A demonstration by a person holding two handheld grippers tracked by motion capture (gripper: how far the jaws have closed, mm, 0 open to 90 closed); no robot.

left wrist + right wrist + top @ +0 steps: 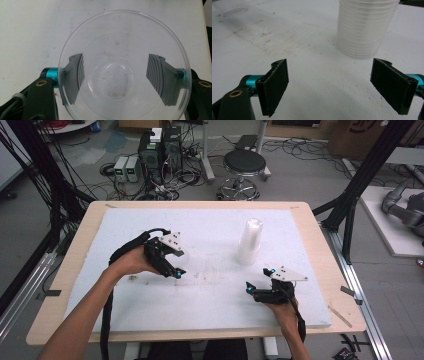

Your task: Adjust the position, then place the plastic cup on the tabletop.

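Views: high view places left gripper left of the foam board's middle and right gripper near its front edge, right of centre; the gripper views add pad and cup detail.
Left gripper view: clear cup seen mouth-on, rim round, faint rings down the wall, small round base with specks; both grey pads press its outside wall, so the jaws grip the cup.
Right gripper view: black pads wide apart, nothing between them, bare board below.
Cup stack: nested clear cups upright right of the board's centre, ribbed rims layered; just beyond the right gripper's jaws.
Contents: held cup shows nothing inside but specks.
Table: wooden worktop carries the board.
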